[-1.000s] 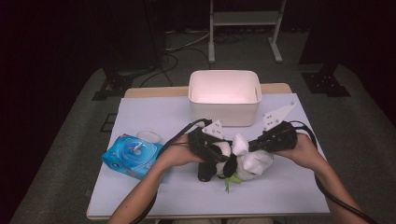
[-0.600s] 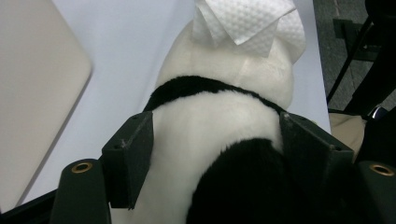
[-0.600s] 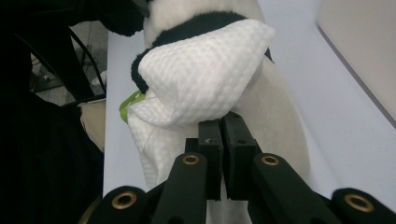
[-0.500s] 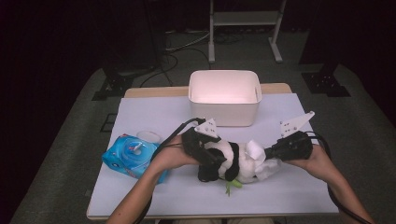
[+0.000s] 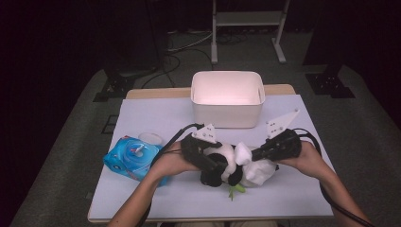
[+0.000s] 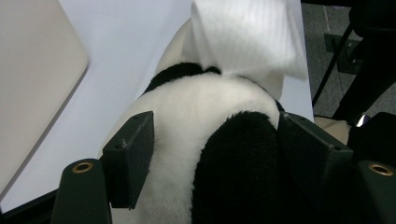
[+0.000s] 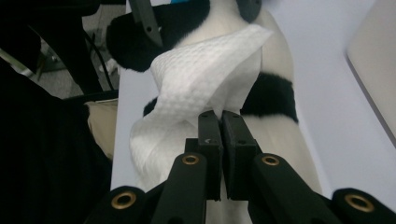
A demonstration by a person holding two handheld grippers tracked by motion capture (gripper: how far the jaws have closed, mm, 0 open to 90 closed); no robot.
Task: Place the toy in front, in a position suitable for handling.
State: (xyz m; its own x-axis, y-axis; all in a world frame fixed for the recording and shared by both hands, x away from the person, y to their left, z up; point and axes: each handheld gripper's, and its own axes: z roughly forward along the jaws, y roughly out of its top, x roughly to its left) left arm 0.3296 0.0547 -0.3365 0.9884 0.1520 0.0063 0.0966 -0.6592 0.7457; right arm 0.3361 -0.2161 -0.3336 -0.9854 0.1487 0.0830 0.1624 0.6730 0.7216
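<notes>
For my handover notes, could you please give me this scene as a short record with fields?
Work in hand: wiping a plush panda with a white wipe
Left gripper: jaws around the panda's body, just been opening
Right gripper: shut on the wipe, laid against the panda
White bin: behind the toy
Blue wipes pack: at the table's left

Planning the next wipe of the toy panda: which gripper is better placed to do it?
Likely the right gripper: it is shut on the white wipe, which lies against the panda. The left gripper straddles the panda's body, steadying it.
</notes>
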